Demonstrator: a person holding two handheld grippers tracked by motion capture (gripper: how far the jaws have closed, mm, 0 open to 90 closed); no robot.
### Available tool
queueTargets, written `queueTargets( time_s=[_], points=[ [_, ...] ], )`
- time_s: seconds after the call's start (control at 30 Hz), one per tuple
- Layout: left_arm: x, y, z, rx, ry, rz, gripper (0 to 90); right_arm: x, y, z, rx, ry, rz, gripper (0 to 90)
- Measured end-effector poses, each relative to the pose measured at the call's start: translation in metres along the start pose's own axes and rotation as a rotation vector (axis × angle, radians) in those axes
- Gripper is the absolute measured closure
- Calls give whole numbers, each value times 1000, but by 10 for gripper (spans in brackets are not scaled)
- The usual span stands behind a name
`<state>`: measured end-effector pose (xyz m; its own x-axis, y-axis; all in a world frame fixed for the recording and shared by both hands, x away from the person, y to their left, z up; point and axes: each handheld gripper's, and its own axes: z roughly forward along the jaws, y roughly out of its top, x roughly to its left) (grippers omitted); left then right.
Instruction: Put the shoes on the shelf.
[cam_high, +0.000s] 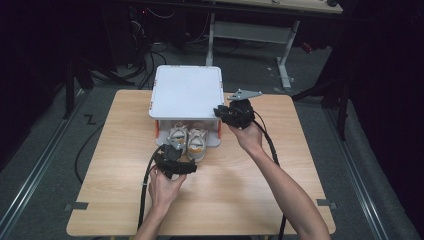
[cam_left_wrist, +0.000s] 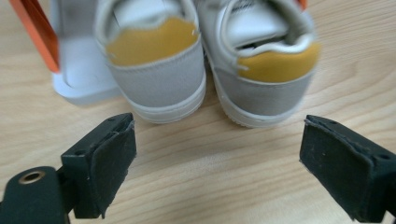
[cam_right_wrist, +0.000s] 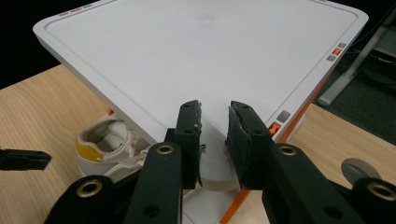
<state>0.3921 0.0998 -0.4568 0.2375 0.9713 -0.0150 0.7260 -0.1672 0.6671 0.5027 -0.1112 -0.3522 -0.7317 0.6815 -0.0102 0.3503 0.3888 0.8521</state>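
On the table, shoes: sitting half inside box.
Left gripper: jaws gaping, empty.
Right gripper: clamping lid edge, holding it raised.
Left: pushing shoes fully in, lowering lid.

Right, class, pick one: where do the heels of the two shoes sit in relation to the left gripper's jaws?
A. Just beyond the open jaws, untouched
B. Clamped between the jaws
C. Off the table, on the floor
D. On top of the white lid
A: in the left gripper view the left gripper has its jaws spread wide over bare wood, and the shoes sit beyond them, apart from both pads.
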Motion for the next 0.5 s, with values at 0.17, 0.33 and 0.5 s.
queueTargets(
  time_s=[0.17,0.33,0.5],
  points=[
    [-3,3,13,-7,18,-45,121,0,0,0,4,-4,-4,748],
    [-7,10,19,-17,22,-56,137,1,0,-1,6,-5,-10,769],
    [-6,19,24,-14,35,-72,150,1,0,-1,7,-5,-10,772]
  ],
)
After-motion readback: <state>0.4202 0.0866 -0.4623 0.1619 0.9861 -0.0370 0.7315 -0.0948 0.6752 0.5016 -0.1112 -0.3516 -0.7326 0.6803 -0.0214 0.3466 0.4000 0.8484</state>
